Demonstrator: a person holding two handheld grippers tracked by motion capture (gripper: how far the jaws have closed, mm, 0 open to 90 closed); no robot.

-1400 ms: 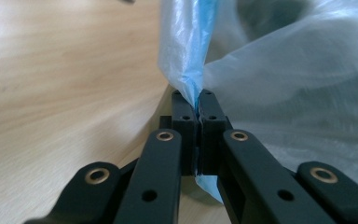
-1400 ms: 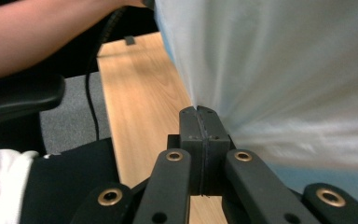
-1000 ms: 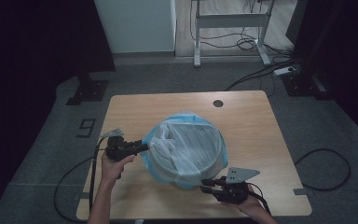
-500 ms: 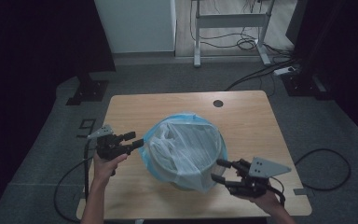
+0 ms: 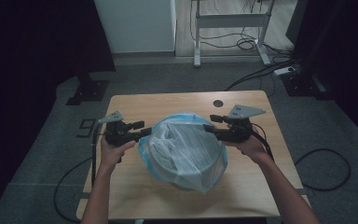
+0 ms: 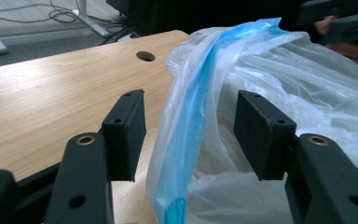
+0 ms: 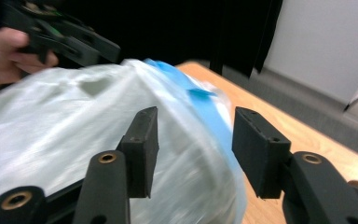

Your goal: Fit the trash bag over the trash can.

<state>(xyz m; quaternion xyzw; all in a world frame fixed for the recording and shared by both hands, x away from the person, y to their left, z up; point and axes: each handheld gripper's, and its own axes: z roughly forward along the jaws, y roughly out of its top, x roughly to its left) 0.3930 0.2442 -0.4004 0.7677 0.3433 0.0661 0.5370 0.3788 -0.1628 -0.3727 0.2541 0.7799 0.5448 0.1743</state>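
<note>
Sitting mid-surface, toward the near edge: round bin [image 5: 186,163] lined with a clear plastic bag [image 5: 186,149], blue rim band [image 5: 142,147] draped over the bin's lip. Bag mouth bunched up above the bin, crinkled film covering the opening.

Left claw [image 5: 142,129] at the bag's left edge, level, pointing right. In the left gripper view the blue band and a fold of film [image 6: 186,126] hang between the jaws, pads standing clear on both sides, no pinch: released. Jaws just been closing a little after opening, film between them.

Right claw [image 5: 209,123] at the bag's far right edge, level, pointing left. In the right gripper view bag film and blue band [image 7: 200,121] bulge up between the jaws, gaps visible either side of the pads: released too. Jaws likewise just been closing slightly, bag edge between them, picture a bit blurred.

Both hands [image 5: 114,149] gripping the tool bodies, grey three-cornered plates on top, cables trailing off the near corners.

Wooden surface [image 5: 135,107] with a round cable hole [image 5: 218,103] near the far edge. Grey carpet floor around, desk frame and cables behind.
</note>
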